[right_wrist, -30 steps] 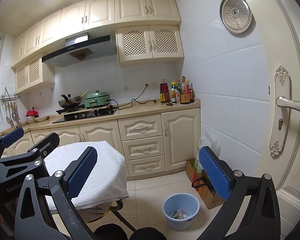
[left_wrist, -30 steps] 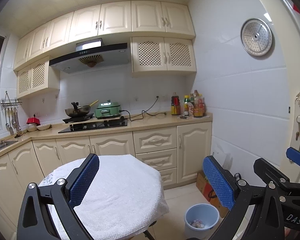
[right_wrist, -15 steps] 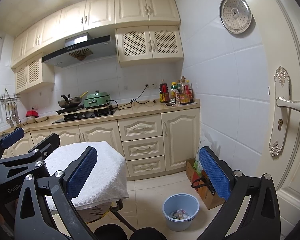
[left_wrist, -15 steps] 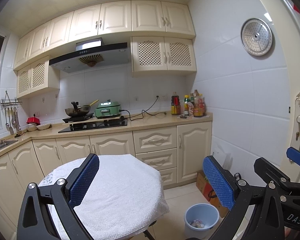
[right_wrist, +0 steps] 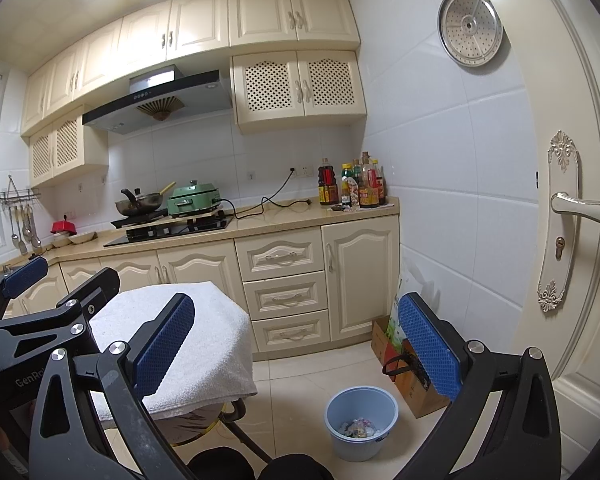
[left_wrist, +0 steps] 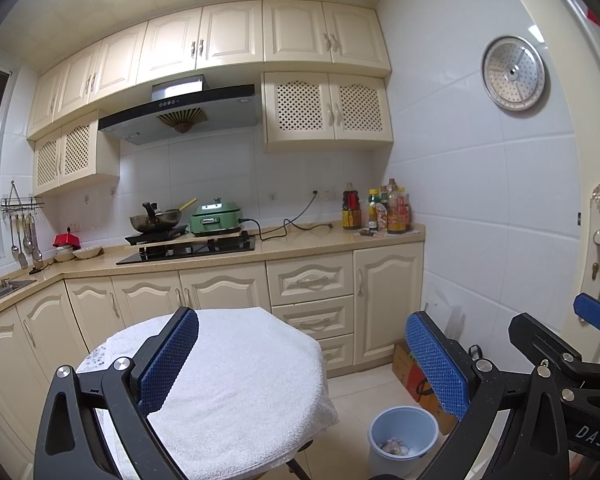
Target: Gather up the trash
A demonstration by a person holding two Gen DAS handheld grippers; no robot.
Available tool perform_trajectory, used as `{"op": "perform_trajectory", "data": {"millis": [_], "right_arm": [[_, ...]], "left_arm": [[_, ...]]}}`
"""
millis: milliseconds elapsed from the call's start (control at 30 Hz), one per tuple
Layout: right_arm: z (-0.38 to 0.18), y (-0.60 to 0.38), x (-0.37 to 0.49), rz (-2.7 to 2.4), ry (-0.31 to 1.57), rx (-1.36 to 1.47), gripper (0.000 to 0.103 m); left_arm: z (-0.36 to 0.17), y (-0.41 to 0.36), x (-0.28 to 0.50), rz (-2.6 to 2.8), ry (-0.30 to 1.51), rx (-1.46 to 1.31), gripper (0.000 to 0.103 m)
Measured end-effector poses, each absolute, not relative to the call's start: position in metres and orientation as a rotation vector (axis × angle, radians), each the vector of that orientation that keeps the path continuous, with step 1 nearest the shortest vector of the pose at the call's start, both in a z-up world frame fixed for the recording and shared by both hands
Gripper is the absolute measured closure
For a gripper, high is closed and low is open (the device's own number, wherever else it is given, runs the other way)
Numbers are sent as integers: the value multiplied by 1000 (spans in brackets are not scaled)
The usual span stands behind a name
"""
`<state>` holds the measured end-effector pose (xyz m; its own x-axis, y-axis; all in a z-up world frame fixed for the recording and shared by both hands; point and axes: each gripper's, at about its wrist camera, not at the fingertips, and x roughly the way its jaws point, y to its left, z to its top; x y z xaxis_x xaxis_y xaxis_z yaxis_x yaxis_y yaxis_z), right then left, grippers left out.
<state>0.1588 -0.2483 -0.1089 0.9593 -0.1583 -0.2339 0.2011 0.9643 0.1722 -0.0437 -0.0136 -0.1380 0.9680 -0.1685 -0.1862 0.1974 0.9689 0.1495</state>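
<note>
Starting from the far left there's a rack of hanging utensils on the wall over the sink corner, then a red pot and a couple of small bowls on the counter. Next comes the hob with a wok and a green cooker sitting on it, its black cord trailing off toward the wall socket. In front of all that stands a small round table draped in a white towel, top bare. The left gripper is held up over the table's edge with its blue pads spread wide, nothing between them. To its right the right gripper is the same deal, fingers far apart and holding nothing. Further right a bunch of sauce bottles crowd the counter end. Down on the floor, between the table and the wall, is the blue trash bin with some scraps already in the bottom, and a cardboard box stuffed with bags sits just beside it. On the far right is a door with an ornate handle.
</note>
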Motion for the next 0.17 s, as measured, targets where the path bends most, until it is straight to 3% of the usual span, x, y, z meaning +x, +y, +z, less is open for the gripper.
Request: {"op": "perform_trajectory", "data": {"millis": [167], "right_arm": [[-109, -248, 159, -183, 222, 197, 0]], "left_arm": [[-138, -13, -43, -185, 175, 166, 1]]}}
